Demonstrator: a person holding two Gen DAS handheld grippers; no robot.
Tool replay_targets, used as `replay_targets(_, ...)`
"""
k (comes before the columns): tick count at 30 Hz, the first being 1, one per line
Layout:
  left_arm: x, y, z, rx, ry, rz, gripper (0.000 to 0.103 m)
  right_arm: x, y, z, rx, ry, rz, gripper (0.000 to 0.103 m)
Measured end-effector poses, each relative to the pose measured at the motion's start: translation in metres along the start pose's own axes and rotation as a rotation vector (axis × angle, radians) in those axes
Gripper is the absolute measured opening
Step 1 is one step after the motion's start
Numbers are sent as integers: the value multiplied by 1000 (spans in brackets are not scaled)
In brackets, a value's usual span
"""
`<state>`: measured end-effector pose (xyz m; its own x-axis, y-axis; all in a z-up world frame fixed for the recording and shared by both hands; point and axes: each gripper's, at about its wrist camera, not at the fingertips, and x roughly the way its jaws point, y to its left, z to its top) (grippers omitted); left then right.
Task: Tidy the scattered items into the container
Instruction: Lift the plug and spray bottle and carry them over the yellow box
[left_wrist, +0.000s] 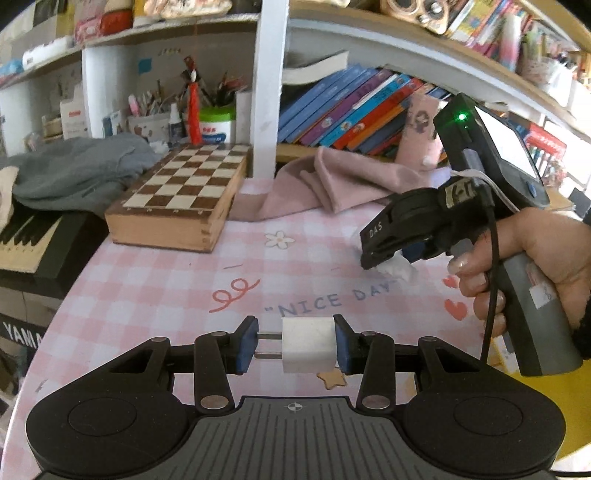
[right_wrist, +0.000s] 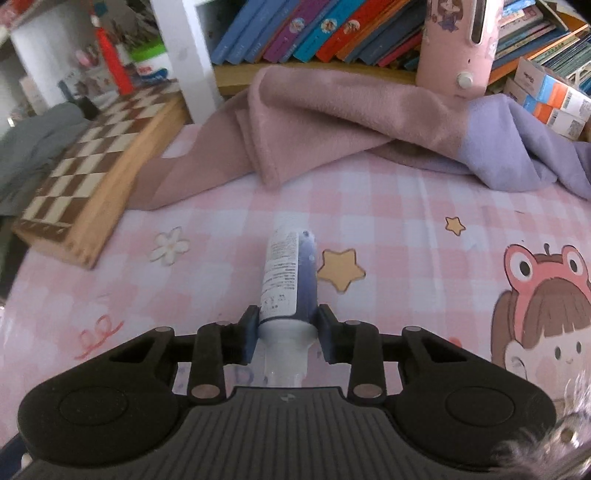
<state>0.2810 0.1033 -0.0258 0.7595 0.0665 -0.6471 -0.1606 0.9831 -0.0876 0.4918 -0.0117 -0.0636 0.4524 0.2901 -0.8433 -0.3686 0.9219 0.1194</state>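
Carry step: left hand-held gripper (left_wrist: 295, 341) clamped white plug adapter (left_wrist: 308, 344), right hand-held gripper (right_wrist: 286, 334) clamped blue tube (right_wrist: 290, 280); container unseen, locating it came next.

2 wrist fisheyes, both low over the pink checked tablecloth (left_wrist: 155, 280) and facing the bookshelf wall.

The left wrist view looks forward along its own fingers from near the cloth's front edge, towards the chessboard box (left_wrist: 177, 195) at the far left corner and the leaning books (left_wrist: 354, 110) behind; the right gripper (left_wrist: 384, 258) shows in its right half, seen from the side. The right wrist view sits closer to the far edge, aimed at the pink towel (right_wrist: 325, 122) and books (right_wrist: 314, 29). Both share the chessboard box (right_wrist: 85, 170), the towel (left_wrist: 332, 181), the book row and the cloth's flower print (left_wrist: 279, 239).
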Motion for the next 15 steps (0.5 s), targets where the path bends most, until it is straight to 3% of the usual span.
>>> replay_targets(15, -82, 10, -4, -64, -120, -20, 41, -79, 9, -72, -112, -110, 46, 31)
